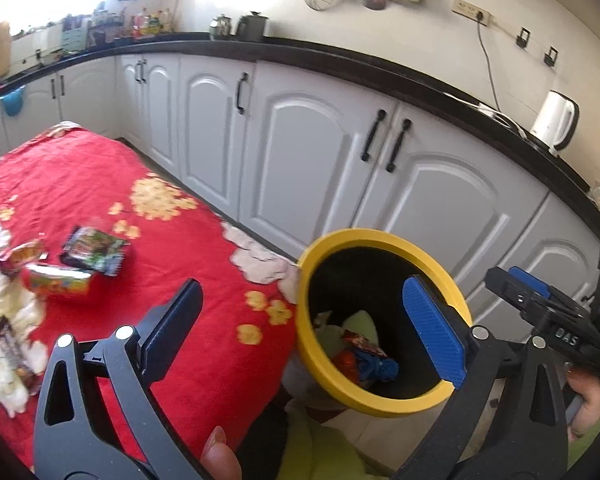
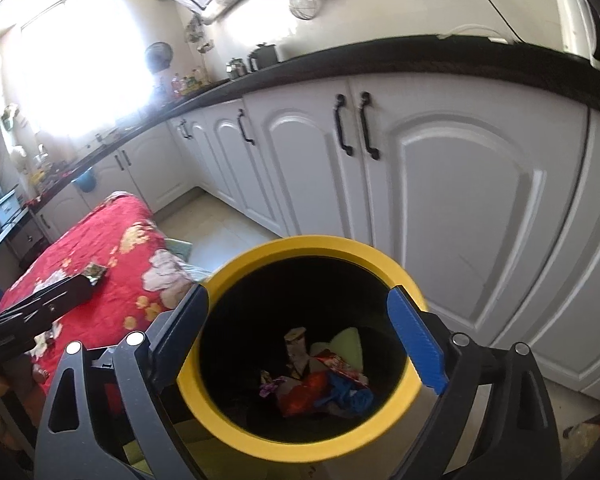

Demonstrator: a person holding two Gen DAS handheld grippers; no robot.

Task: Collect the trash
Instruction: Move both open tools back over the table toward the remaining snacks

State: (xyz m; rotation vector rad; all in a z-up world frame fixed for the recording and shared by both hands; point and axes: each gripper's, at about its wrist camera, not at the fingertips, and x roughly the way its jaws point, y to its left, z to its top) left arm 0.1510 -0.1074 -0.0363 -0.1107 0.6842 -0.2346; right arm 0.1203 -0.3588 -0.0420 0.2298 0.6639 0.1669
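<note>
A black bin with a yellow rim stands beside a table with a red flowered cloth. Several wrappers lie inside the bin. Loose snack wrappers lie on the cloth: a dark green pack, a red and yellow pack, an orange one and a brown one. My left gripper is open and empty, between the table and the bin. My right gripper is open and empty, straddling the bin's mouth; it also shows in the left wrist view.
White cabinet doors with black handles run behind the bin under a dark counter. A white kettle stands on it. Pale floor tiles lie between table and cabinets.
</note>
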